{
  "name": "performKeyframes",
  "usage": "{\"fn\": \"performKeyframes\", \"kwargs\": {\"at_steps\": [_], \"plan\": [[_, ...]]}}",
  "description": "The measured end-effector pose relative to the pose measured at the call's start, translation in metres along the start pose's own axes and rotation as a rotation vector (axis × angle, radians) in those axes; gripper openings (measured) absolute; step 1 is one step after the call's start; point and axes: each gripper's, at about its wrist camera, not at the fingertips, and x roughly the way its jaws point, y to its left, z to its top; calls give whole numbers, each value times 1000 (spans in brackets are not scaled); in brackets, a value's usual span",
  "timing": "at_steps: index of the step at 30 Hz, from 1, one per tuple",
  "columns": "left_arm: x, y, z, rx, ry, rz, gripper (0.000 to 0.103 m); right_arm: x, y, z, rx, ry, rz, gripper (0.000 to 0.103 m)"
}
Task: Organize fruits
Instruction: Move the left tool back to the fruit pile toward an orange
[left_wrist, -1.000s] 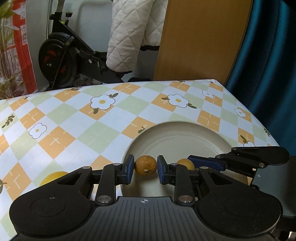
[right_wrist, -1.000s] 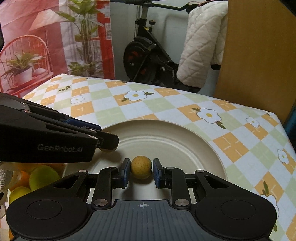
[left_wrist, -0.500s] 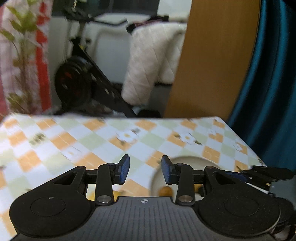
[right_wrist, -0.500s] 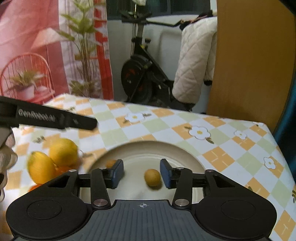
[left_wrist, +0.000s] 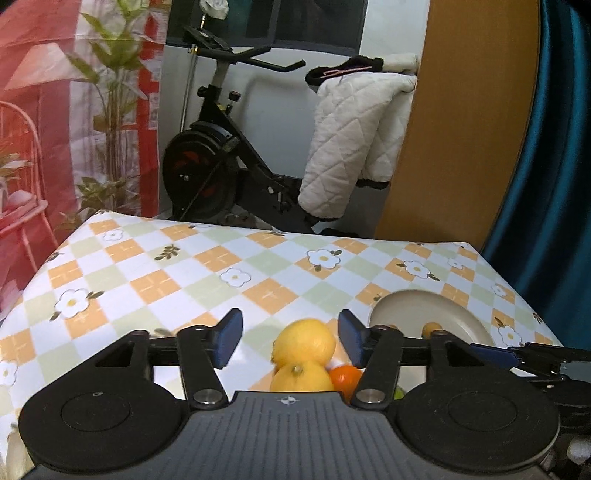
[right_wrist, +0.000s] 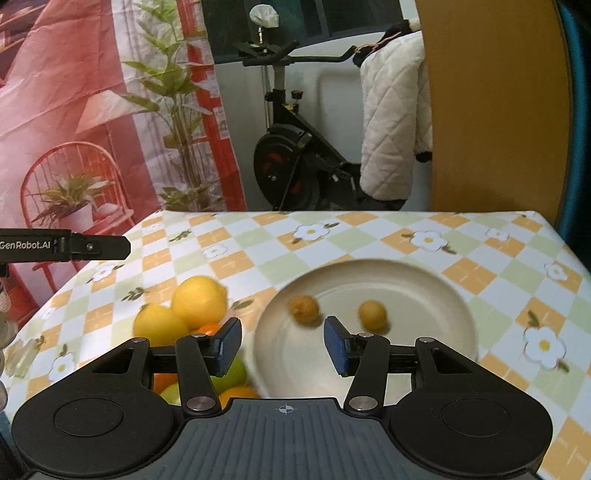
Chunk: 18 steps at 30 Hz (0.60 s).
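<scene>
Both grippers have pulled back and up from the plate (right_wrist: 443, 295) since one second ago, and each one has let go of its small fruit. Now the left gripper (left_wrist: 290, 339) has its jaws wide apart and empty, above the lemons (left_wrist: 304, 343) in the lower middle of its frame. Also the right gripper (right_wrist: 282, 345) is wide and empty. Two small brown fruits (right_wrist: 303, 309) lie apart on the plate, while the lemons, an orange (left_wrist: 345, 376) and green fruits (right_wrist: 232, 371) stay piled at its left.
</scene>
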Motion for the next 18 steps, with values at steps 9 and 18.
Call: {"fn": "performKeyframes", "kwargs": {"at_steps": [9, 18], "plan": [[-21, -15, -25, 21, -36, -1, 62, -15, 16, -17, 20, 7, -18, 46], [-22, -14, -52, 26, 16, -1, 62, -30, 10, -36, 76, 16, -48, 63]]}}
